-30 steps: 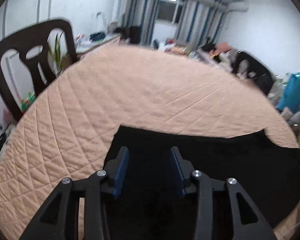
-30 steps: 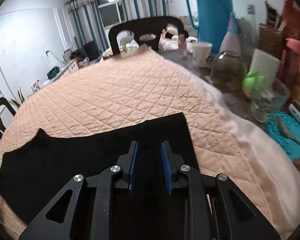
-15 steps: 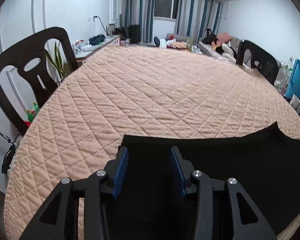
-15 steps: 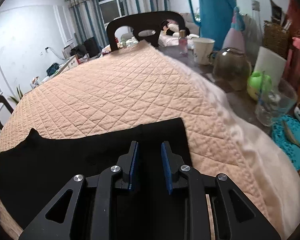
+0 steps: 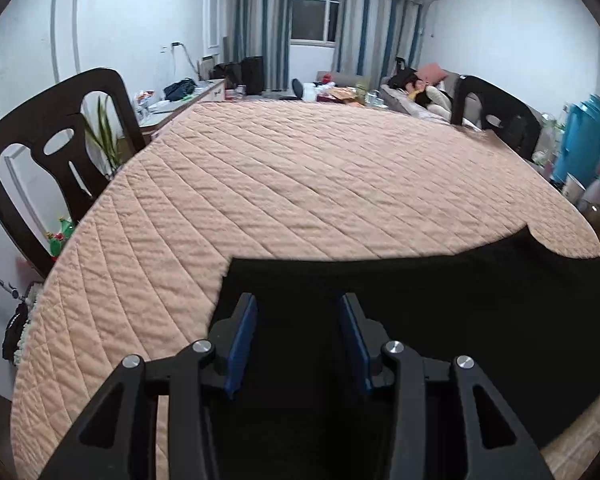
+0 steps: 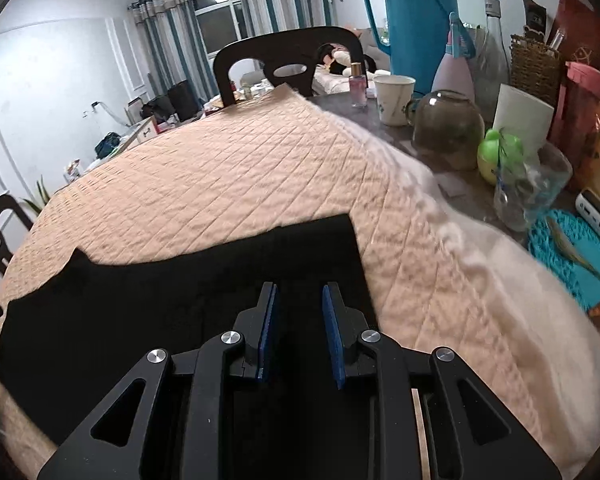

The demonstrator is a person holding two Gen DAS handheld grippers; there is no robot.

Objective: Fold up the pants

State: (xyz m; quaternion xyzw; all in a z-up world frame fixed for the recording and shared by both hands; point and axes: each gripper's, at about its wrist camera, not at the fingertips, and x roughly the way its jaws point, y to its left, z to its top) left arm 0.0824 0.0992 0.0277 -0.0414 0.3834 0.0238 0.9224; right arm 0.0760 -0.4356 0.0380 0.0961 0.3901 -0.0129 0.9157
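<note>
Black pants (image 5: 440,304) lie flat along the near edge of a table covered with a peach quilted cloth (image 5: 300,184). My left gripper (image 5: 298,320) is open above the pants' left end, with nothing between its blue pads. In the right wrist view the pants (image 6: 140,304) stretch left from under my right gripper (image 6: 298,312), which is open over their right end, near the straight right edge. The cloth under both grippers is too dark to show folds.
Dark chairs stand at the left (image 5: 56,148) and far right (image 5: 496,112) of the table. Right of the quilt (image 6: 260,168) are a blue thermos (image 6: 416,20), a white cup (image 6: 394,98), a glass jar (image 6: 448,128), bottles and a teal mat (image 6: 576,252).
Both grippers have drawn back and risen slightly over the pants; the left view has swung level. The right jaws stand a little wider apart. The pants lie as before.
</note>
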